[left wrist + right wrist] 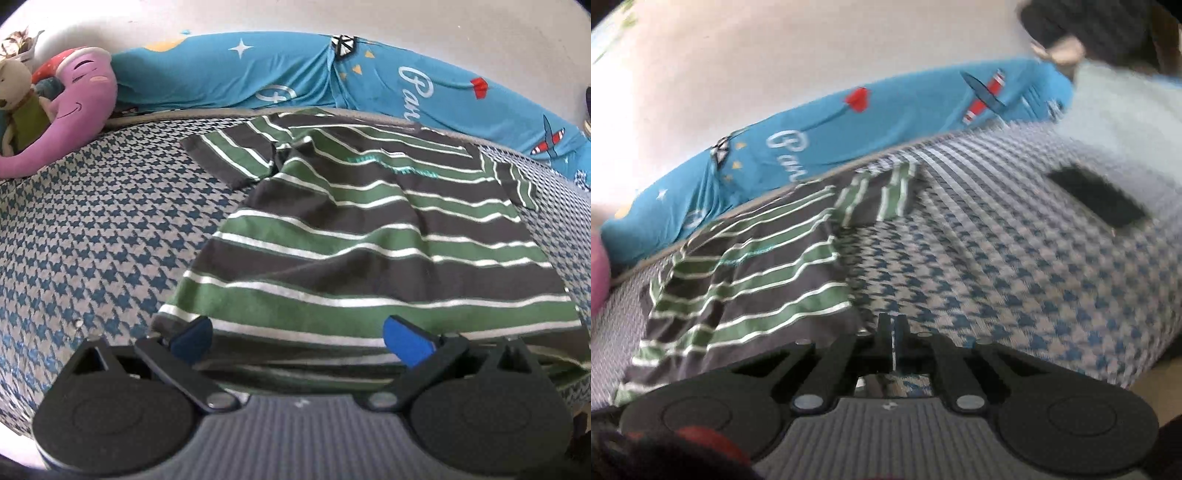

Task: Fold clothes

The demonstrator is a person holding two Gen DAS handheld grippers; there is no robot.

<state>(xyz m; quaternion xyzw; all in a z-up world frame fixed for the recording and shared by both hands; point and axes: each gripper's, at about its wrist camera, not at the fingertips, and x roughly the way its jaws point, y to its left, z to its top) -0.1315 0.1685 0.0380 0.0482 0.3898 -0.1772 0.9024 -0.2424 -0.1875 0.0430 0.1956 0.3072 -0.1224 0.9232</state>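
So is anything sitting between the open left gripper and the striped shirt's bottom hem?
Nothing visible. The left gripper is open right over the near hem of the striped shirt, with only shirt fabric between its fingers. The plush toys lie far off to the side on the bed.

Was a home bedroom, plainly: bed [92, 236] under a houndstooth cover, blue cartoon-print bolster [258, 74] along the wall [775, 66], plush toys [74, 96] heaped in one corner.

Grey-green striped T-shirt [369, 236] spread, wrinkled, on houndstooth bed
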